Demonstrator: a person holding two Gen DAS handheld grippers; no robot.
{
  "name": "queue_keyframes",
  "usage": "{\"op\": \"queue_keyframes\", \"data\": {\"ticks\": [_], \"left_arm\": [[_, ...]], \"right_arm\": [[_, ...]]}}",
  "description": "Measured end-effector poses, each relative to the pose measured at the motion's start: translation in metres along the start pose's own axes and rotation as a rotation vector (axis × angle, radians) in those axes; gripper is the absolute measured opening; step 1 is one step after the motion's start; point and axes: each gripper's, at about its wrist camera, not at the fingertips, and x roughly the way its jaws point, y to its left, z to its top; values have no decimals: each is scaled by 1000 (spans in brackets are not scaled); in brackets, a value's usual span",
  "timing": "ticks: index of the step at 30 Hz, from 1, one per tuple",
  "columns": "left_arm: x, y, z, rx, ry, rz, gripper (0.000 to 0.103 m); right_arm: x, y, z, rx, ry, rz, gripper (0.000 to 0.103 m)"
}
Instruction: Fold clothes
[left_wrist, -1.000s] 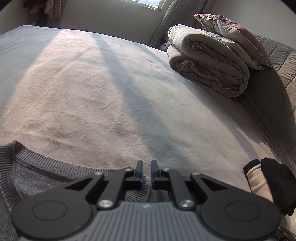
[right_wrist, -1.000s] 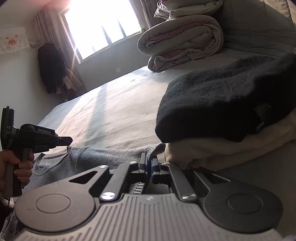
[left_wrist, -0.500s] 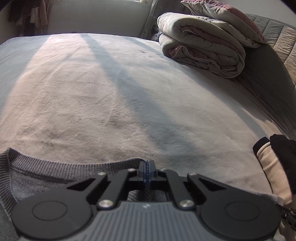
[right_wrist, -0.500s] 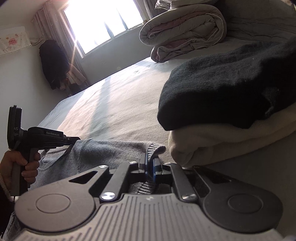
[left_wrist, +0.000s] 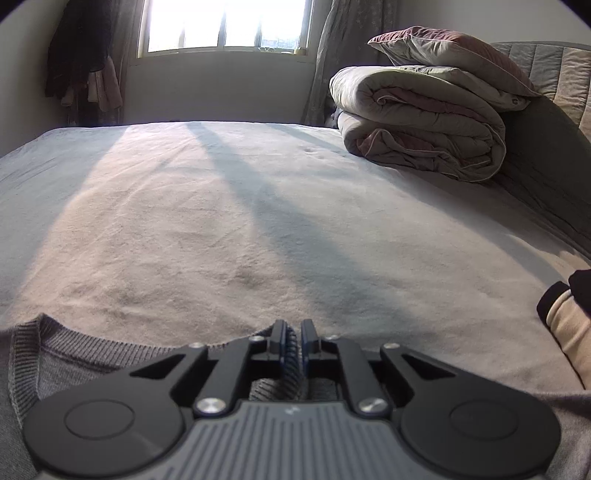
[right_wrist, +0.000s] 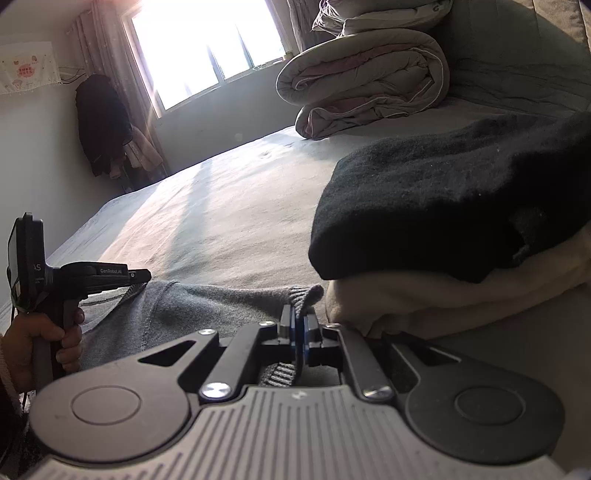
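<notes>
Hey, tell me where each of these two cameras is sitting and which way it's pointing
Left wrist: sits on the left gripper, low over the bed, facing the window; its fingers pinch the grey knit sweater.
Right wrist: sits on the right gripper, facing across the bed toward the window; the person's hand shows holding the left gripper.
Shared: sweater, rolled beige duvet, folded black garment on a cream one.

Grey ribbed sweater (left_wrist: 66, 365), flat on bed

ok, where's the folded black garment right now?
Right wrist view, right side: black garment tops a cream garment on the bed, beside the right gripper.
</notes>
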Motion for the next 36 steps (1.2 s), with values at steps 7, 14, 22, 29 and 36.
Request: {"op": "queue_keyframes", "data": {"ticks": [7, 14, 22, 29, 36], "left_arm": [[-34, -33, -9, 54, 24, -206, 8], [-13, -47, -24, 63, 68, -232, 9], [-26, -43, -28, 17, 59, -199, 22], [-81, 18, -40, -104, 49, -154, 27], [-132, 111, -57, -239, 37, 51, 31]], "right_arm": [[-24, 8, 12, -95, 33, 168, 15], [-9, 27, -7, -278, 217, 295, 15], [-15, 8, -14, -344, 286, 291, 16], [-17, 15, -8, -330, 231, 305, 46], [-14, 23, -4, -310, 213, 269, 47]]}}
